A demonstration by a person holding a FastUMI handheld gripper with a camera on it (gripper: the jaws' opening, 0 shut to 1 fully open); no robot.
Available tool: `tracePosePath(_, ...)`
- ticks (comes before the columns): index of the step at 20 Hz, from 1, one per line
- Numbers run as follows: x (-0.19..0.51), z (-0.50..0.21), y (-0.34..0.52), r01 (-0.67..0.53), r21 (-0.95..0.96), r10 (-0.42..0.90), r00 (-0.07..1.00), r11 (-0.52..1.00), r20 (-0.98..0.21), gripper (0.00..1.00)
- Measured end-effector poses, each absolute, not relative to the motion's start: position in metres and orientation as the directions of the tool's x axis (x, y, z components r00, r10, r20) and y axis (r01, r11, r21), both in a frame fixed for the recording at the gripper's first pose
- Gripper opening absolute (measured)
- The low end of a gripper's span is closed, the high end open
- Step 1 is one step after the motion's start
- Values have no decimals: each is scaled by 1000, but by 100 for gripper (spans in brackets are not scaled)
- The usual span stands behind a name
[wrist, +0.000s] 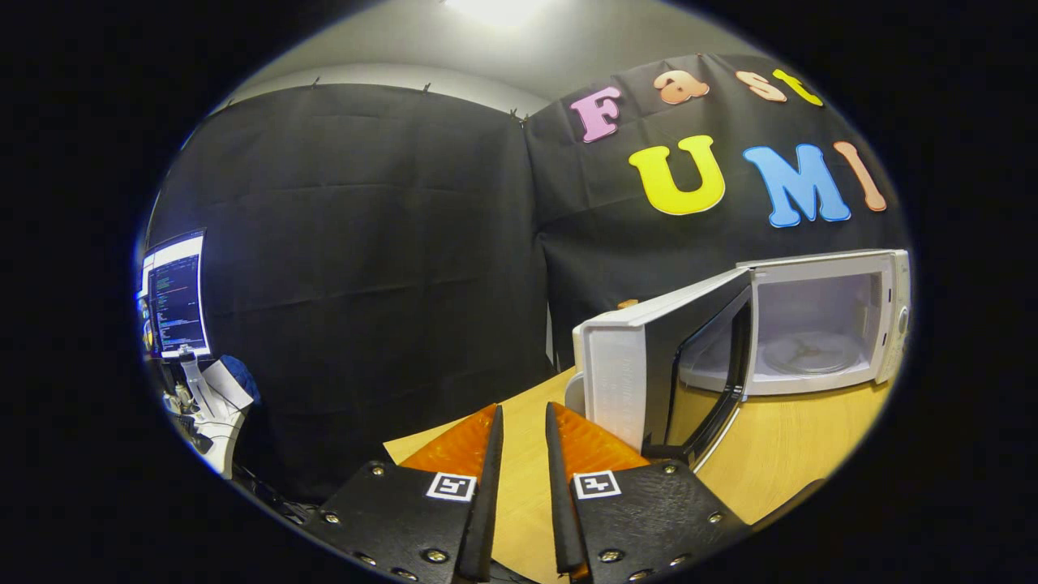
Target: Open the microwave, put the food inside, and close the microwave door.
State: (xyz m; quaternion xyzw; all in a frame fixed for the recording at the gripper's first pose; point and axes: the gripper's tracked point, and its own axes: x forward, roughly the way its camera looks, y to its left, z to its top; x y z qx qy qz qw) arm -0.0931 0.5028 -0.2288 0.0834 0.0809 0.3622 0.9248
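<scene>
A white microwave (819,324) stands on the wooden table (778,462), off to the right beyond the fingers. Its door (657,369) is swung wide open toward me, with the door's outer edge just ahead of the right finger. Inside the lit cavity a round glass turntable (811,353) lies bare. My gripper (524,410) hovers over the table's left part with a narrow gap between its fingers and nothing held in it. A small white rounded thing (574,393) peeks out behind the door's edge; I cannot tell what it is.
A lit monitor (177,296) and some white gear (215,397) stand far left beyond the table. The table's corner lies just ahead of the left finger, with the black cloth wall behind it.
</scene>
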Motion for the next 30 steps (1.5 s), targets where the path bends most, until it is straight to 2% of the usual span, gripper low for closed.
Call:
tracePosePath(1,-97,-226,500,-656,218,684,724,723,-87,37)
tracePosePath(3,-107,-214,496,-671,233,699,713,704,-61,45)
tracePosePath(4,-116,-208,491,-681,245,711,701,690,-55,54)
tracePosePath(7,-142,-183,460,-698,260,724,690,667,-7,96)
tracePosePath(9,-154,-171,434,-698,275,724,690,661,13,96)
tracePosePath(12,-153,-160,377,-642,268,660,751,718,29,96)
tracePosePath(20,-115,-171,193,-303,147,302,953,942,28,96)
tracePosePath(27,-123,-197,48,23,121,-25,1000,992,15,96)
tracePosePath(30,-130,-218,15,108,100,-107,994,989,-15,96)
